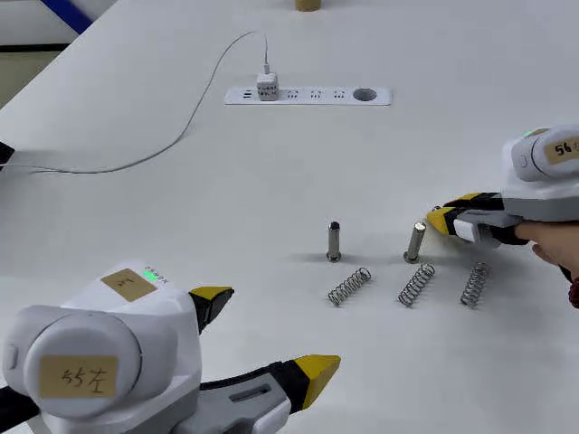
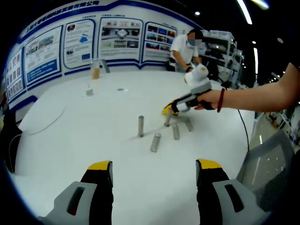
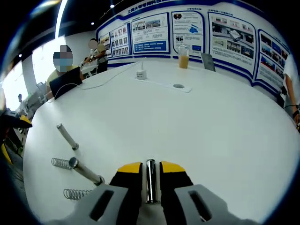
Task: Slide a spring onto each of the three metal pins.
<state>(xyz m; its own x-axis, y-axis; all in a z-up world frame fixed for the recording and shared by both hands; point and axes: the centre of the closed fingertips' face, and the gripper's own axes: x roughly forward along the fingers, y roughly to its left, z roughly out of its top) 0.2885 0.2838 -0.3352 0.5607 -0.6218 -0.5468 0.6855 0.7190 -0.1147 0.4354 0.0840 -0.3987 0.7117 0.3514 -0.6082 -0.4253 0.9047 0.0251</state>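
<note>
Two metal pins stand upright on the white table, one at the centre and one to its right. Three springs lie flat in a row just in front of them. My right gripper hovers just right of the second pin. It is shut on a third metal pin, which stands between its yellow-tipped jaws. My left gripper is open and empty at the near left, well short of the springs. In its view, the pins and springs lie ahead.
A white power strip with a plugged-in charger lies at the back of the table. Its cable trails off to the left. A cup of orange drink stands far back. People sit beyond the table edge.
</note>
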